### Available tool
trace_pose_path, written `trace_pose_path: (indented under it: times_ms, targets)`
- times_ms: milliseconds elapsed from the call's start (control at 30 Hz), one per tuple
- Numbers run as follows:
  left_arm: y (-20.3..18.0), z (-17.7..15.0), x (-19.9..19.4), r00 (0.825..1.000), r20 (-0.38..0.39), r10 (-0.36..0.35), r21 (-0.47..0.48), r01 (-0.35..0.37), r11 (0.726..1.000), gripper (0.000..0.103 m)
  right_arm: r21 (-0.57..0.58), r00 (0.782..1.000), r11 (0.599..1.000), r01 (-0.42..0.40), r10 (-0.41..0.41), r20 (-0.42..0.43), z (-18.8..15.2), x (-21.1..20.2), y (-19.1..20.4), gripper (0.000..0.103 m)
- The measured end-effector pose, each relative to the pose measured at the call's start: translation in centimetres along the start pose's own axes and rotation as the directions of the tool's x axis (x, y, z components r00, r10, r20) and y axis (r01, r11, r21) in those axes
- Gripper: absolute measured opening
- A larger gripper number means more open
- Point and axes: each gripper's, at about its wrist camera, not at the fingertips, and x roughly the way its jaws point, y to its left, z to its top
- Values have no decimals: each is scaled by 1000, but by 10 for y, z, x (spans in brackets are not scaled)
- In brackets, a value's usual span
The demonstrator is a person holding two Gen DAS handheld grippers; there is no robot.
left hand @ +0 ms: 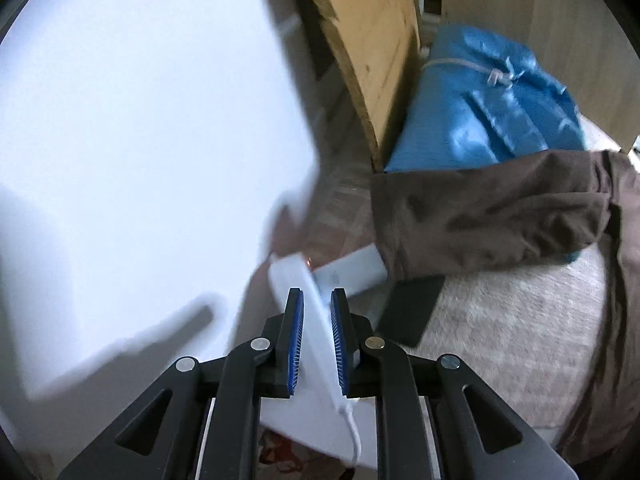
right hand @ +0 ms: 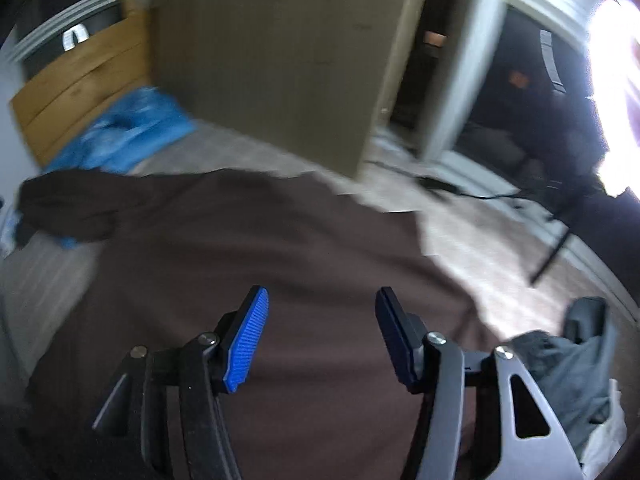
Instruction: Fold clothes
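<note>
On the pale fuzzy bed cover [left hand: 516, 344] lies the brown, soft cotton garment [right hand: 248, 248], spread wide and mostly flat, one sleeve [left hand: 488, 220] reaching toward the head end beside a shiny blue plastic bag [left hand: 484, 104]. It looks light and limp: it will likely sag and crease wherever it is lifted, so hems, the shoulder seams or the sleeve cuff seem the best places to take hold, pinching a single layer near an edge.

The right tool [right hand: 322, 332] hovers over the middle of the brown cloth with its blue-padded fingers spread and nothing between them. The left tool [left hand: 318, 344] is off the bed's left side, its fingers drawn near each other around a thin white plastic strip with a cord [left hand: 324, 344]; whether the pads actually press it I cannot tell, as a small gap shows on each side.

A crumpled grey garment [right hand: 576, 364] waits at the bed's right edge. A wooden headboard [left hand: 368, 40] stands behind the blue bag.
</note>
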Motion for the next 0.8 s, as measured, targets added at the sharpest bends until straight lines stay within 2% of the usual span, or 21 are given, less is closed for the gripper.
trace_pose_path:
  times_ms: [67,100,133,200,267,300,467,500,533,633,667,733,800]
  targets:
    - [-23,-15,-27,995,52,-84,25,83,996,9,-32,1000,999,-29,28,-11,-7,7,24,39]
    - [-38,-21,-36,989,72,-133,46,130,990,10,-25,999,999,-46,46,-27,-13,13,30,36]
    - [-63,-24,-41,974,76,-212,81,206,975,16,-15,997,998,-65,64,-44,-18,19,35,30]
    - [-123,-28,-42,928,53,-368,160,356,921,20,42,990,992,-120,123,-73,-30,34,37,8]
    - [-194,-29,-26,877,-21,-480,245,470,848,21,89,981,982,-165,173,-91,-39,47,36,7]
    - [-219,-28,-17,869,-52,-492,275,486,829,21,91,983,984,-152,160,-94,-43,48,40,7]
    - [-311,-24,20,874,-152,-461,381,482,789,21,104,989,989,-106,115,-87,-57,39,31,9]
    - [-321,-24,25,877,-162,-452,384,478,790,20,109,990,989,-100,110,-85,-58,37,26,9]
    - [-327,-24,30,881,-168,-442,378,472,796,20,114,991,989,-96,106,-85,-60,36,22,9]
    - [-343,-22,43,869,-212,-447,355,495,793,20,120,992,989,-81,91,-83,-62,36,11,10]
    - [-349,-24,46,876,-218,-429,367,481,796,20,121,993,990,-75,85,-81,-63,37,7,12]
    - [-357,-27,51,880,-221,-420,375,475,796,20,121,994,991,-64,74,-77,-65,38,1,19]
    - [-360,-28,51,877,-218,-427,371,479,795,20,141,991,985,-102,113,-72,-64,42,-1,19]
